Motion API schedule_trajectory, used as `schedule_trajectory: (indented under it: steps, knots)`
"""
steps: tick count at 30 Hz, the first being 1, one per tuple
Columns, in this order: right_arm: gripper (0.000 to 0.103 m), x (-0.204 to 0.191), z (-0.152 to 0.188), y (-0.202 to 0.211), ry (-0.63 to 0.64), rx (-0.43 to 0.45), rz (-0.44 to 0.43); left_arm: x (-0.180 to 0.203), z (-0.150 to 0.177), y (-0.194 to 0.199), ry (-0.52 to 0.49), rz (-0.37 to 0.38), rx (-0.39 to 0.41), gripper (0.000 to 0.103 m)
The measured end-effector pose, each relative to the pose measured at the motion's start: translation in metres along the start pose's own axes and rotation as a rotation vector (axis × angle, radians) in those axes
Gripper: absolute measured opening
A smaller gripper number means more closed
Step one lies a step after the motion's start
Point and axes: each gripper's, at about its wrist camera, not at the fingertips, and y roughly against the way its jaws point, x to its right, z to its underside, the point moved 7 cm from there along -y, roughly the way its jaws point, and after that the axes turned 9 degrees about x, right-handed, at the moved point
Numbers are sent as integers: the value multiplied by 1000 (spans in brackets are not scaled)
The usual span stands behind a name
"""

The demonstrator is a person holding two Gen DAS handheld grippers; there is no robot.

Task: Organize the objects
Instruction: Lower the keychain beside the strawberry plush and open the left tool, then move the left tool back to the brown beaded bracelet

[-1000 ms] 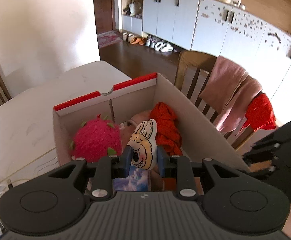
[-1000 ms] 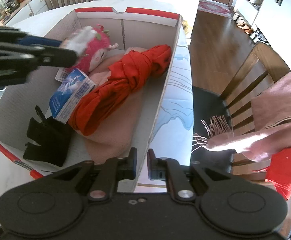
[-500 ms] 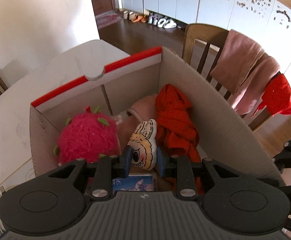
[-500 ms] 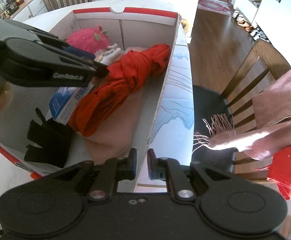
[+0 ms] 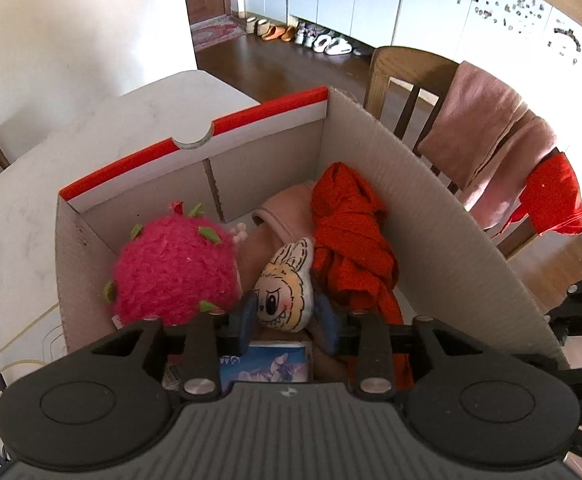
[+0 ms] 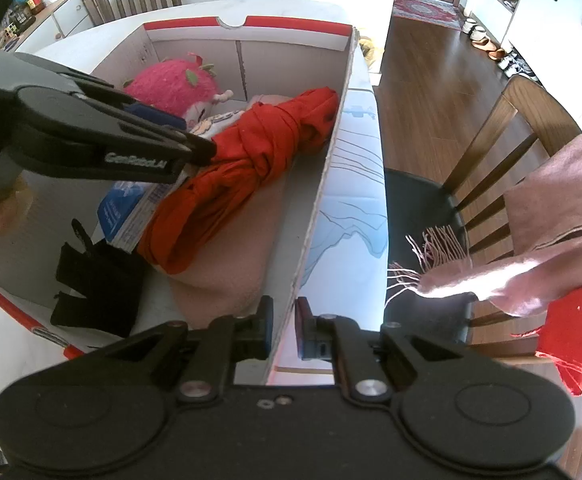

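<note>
Inside the red-trimmed cardboard box (image 5: 431, 200), the left gripper (image 5: 285, 318) is opening around the flat cream rabbit-faced plush (image 5: 285, 290); lift clear only once it drops. The right gripper (image 6: 281, 330) pinches the box wall.

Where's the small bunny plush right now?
In the left wrist view the bunny plush sits inside the box, between the opening jaws of the left tool, with the pink plush left and the red cloth right.
</note>
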Motion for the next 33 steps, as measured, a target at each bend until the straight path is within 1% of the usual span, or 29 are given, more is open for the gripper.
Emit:
schedule_trajectory:
  steps: [2,3,9,13,17,26,30,33]
  knots:
    - [10,0,0,0,1,1,1,0,-1,7,6,4,19,50]
    - [10,0,0,0,1,0,1,-1,-1,11,13,6,27,51]
    - [10,0,0,1,2,1,6,-5,-4,45,41,30,90,51]
    - [10,0,0,2,1,2,5,-14,-4,74,48,30,136,51]
    - [10,0,0,4,5,1,8,-30,2,98,87,14,163,51]
    - [10,-3,-1,5,21,-3,22,-77,29,154,167,-56,214,51]
    - [11,-4,-2,4,33,-5,32,-107,47,175,213,-109,224,61]
    - [11,-6,-2,3,38,-7,39,-128,61,186,249,-150,217,65]
